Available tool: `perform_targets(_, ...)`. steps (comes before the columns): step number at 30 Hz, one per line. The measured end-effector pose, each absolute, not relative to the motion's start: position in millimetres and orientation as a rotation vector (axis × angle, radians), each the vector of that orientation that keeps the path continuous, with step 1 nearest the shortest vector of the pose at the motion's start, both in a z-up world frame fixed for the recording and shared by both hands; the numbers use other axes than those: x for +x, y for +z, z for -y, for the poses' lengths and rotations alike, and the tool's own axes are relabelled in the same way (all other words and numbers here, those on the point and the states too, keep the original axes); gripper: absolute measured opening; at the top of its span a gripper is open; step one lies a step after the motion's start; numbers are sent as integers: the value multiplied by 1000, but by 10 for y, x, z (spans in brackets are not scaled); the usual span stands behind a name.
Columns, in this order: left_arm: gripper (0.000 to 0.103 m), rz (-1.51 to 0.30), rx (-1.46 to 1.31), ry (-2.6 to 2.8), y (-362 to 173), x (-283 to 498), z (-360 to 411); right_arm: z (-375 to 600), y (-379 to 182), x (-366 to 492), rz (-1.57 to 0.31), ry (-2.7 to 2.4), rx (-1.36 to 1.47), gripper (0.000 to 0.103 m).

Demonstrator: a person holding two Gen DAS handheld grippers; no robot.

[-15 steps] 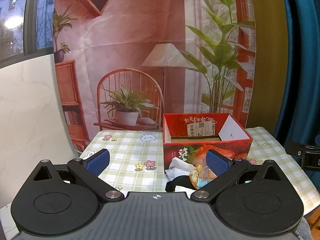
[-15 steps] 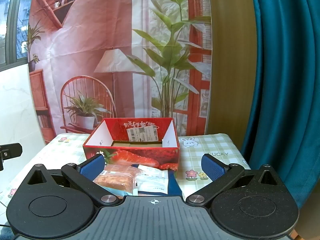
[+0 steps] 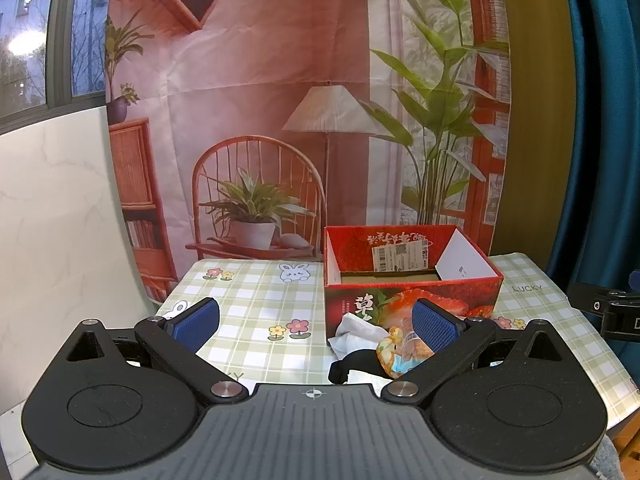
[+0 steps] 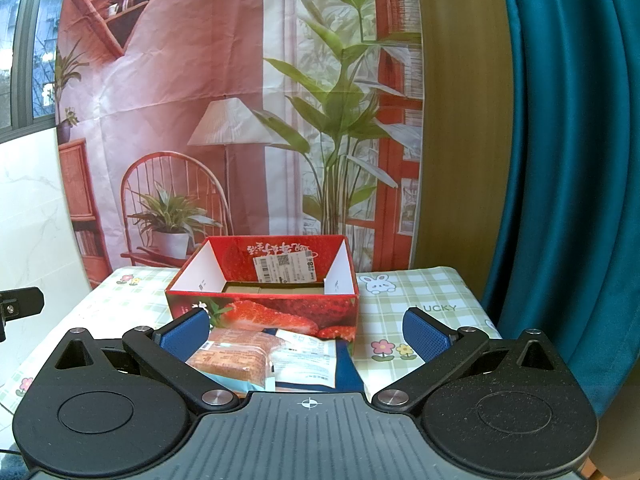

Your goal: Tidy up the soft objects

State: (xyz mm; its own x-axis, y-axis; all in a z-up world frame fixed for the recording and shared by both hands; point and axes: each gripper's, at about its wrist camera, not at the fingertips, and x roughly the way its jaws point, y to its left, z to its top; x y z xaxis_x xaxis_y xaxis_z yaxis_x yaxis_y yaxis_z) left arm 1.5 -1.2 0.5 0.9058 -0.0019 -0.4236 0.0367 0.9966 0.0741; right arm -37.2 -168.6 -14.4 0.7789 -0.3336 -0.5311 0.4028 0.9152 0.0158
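Red cardboard strawberry box (image 4: 262,300) sits open and looks empty at frame centre on the checked tablecloth (image 3: 248,296), soft items heaped just in front of it. Right gripper (image 4: 306,334) jaws spread wide, nothing between the pads; wrapped bread packet (image 4: 236,358) lies low centre-left, just beside the left blue pad, long axis running roughly left-right across the frame, with a white flat pouch (image 4: 306,362) overlapping it on the right, on top of something dark blue. Left gripper (image 3: 316,326) also fully released, holding nothing; from its view the pile sits lower right: white cloth (image 3: 356,332), a black item (image 3: 356,364) (possibly a sock, partly hidden), and a colourful snack bag (image 3: 400,354) behind the right pad. Judgement: right gripper is nearer and better lined up for the bread packet; left needs to shift toward frame right.
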Motion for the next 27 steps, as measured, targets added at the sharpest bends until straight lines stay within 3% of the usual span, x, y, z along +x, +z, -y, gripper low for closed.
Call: perform_targets(27,103,-437,86,-21,-12,0,16,1697,-159,-375,-547,-400,132,103)
